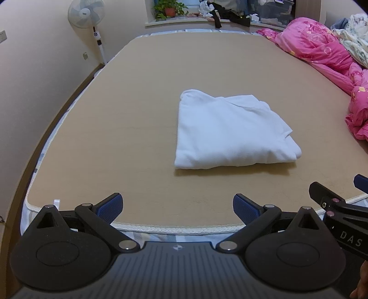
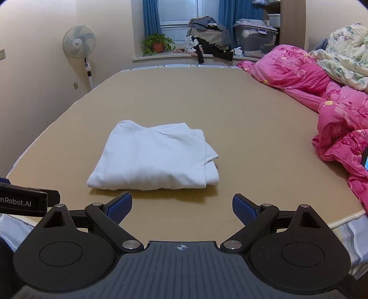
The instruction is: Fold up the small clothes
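1. Left wrist view: low at the bed's (image 1: pixel 138 115) near edge, facing across it toward the windowsill (image 1: pixel 184 21).
2. Right wrist view: same edge, further right, facing likewise.
3. Shared: bed surface, folded white garment (image 2: pixel 154 158), fan (image 2: pixel 79 44), pink quilt (image 1: pixel 322 50).

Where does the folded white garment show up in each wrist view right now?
Left wrist: folded white garment lies right of centre on the tan bed.
Right wrist: it lies left of centre, nearer the fingers.
Shared landmark: the standing fan, upper left.
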`<act>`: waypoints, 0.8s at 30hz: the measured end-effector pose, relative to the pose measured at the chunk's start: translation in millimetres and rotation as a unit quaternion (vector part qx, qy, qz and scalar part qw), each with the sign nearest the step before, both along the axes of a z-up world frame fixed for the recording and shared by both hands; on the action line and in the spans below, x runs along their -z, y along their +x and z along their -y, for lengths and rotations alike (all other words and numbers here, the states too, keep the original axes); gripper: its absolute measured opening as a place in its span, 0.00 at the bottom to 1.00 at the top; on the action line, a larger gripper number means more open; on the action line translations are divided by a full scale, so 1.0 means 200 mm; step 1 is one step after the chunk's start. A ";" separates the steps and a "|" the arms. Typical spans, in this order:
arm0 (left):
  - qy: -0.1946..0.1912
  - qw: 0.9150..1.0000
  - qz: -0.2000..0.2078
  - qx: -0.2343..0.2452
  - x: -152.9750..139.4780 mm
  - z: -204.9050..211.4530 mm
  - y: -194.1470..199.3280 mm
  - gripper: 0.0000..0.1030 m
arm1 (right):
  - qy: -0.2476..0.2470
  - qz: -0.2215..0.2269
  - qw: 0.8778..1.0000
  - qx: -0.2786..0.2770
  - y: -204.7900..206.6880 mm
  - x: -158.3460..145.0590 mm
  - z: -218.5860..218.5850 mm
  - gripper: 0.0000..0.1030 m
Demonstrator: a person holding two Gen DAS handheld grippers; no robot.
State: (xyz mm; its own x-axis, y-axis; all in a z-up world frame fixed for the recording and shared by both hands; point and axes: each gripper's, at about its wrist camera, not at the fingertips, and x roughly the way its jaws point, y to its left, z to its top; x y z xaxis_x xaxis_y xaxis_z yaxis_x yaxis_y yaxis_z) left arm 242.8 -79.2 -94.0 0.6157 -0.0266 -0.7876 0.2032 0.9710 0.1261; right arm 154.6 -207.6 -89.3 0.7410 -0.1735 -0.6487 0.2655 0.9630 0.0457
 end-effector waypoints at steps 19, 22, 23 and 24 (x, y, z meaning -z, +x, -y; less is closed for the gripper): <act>0.005 1.000 0.003 -0.005 0.00 -0.01 -0.01 0.99 | 0.002 0.007 1.000 0.005 0.01 -0.03 -0.02 0.93; 0.005 1.000 0.005 -0.007 -0.01 -0.02 -0.01 0.99 | 0.000 0.007 1.000 0.003 0.01 -0.03 -0.02 0.93; 0.004 1.000 0.005 -0.008 -0.01 -0.03 -0.01 0.99 | 0.000 0.007 1.000 0.003 0.01 -0.04 -0.02 0.93; 0.003 1.000 0.005 -0.009 -0.01 -0.03 -0.01 0.99 | 0.001 0.007 1.000 0.002 0.01 -0.04 -0.02 0.93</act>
State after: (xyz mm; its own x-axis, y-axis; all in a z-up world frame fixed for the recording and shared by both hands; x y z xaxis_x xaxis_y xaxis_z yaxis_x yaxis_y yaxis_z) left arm 240.1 -73.2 -92.0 0.6235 -0.0100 -0.7818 0.1845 0.9736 0.1347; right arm 157.4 -203.6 -81.6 0.7491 -0.1762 -0.6386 0.2696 0.9616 0.0509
